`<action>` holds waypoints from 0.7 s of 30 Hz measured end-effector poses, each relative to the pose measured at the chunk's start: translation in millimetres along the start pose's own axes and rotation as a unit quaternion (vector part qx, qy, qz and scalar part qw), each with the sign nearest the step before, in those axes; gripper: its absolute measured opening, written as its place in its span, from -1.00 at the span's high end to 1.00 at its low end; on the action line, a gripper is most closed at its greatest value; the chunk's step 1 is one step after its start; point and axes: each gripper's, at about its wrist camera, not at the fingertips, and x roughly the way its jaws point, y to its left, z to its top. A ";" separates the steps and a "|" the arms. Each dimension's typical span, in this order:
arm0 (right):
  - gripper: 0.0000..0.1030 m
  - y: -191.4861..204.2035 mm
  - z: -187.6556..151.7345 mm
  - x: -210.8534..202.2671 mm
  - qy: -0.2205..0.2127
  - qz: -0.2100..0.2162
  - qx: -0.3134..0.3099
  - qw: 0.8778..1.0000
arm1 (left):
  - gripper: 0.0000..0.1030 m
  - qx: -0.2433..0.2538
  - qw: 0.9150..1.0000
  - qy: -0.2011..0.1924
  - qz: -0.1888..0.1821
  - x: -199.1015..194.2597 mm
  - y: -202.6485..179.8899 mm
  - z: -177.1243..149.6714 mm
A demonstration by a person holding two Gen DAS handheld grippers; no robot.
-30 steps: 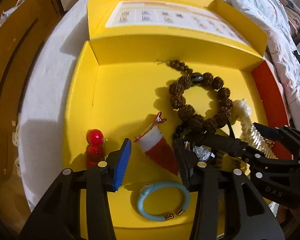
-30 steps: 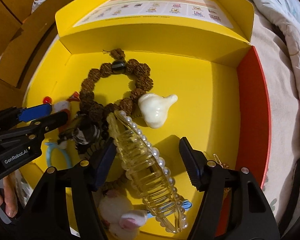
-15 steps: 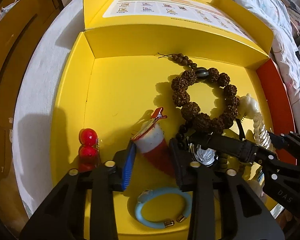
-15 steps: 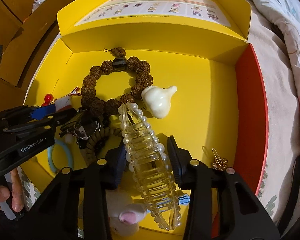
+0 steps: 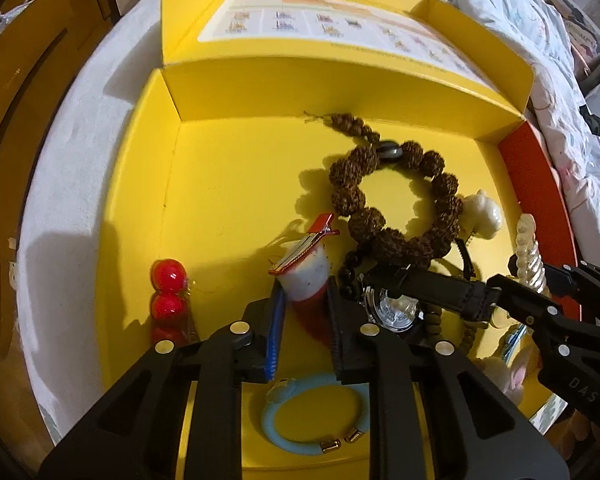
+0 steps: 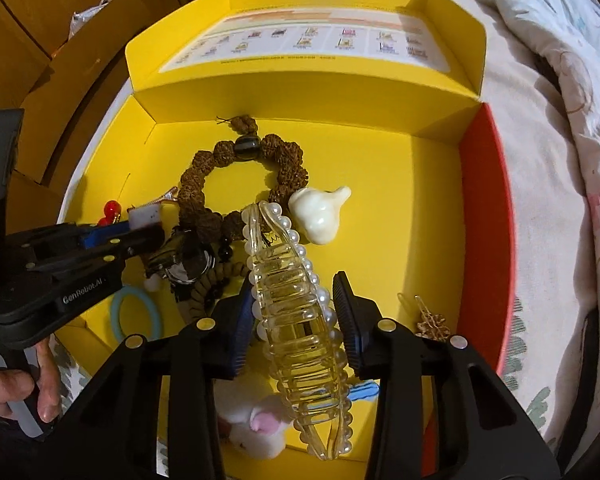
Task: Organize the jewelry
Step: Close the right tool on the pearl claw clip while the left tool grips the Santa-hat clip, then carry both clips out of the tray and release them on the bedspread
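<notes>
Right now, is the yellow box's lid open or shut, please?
Open: the lid stands folded back behind the yellow box, its printed inner side showing.

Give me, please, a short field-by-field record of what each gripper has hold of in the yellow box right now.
container: yellow box, lid open
left gripper: jaws just closing, pads pressing the red-and-white hair clip
right gripper: jaws just closed in around the clear pearl-edged claw clip
loose nearby: brown bead bracelet, blue ring, red beads, watch
</notes>
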 end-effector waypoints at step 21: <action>0.26 -74.2 -58.9 -114.1 -0.078 -0.010 0.093 0.993 | 0.62 0.004 0.997 -0.076 0.015 -115.8 6.2 -95.5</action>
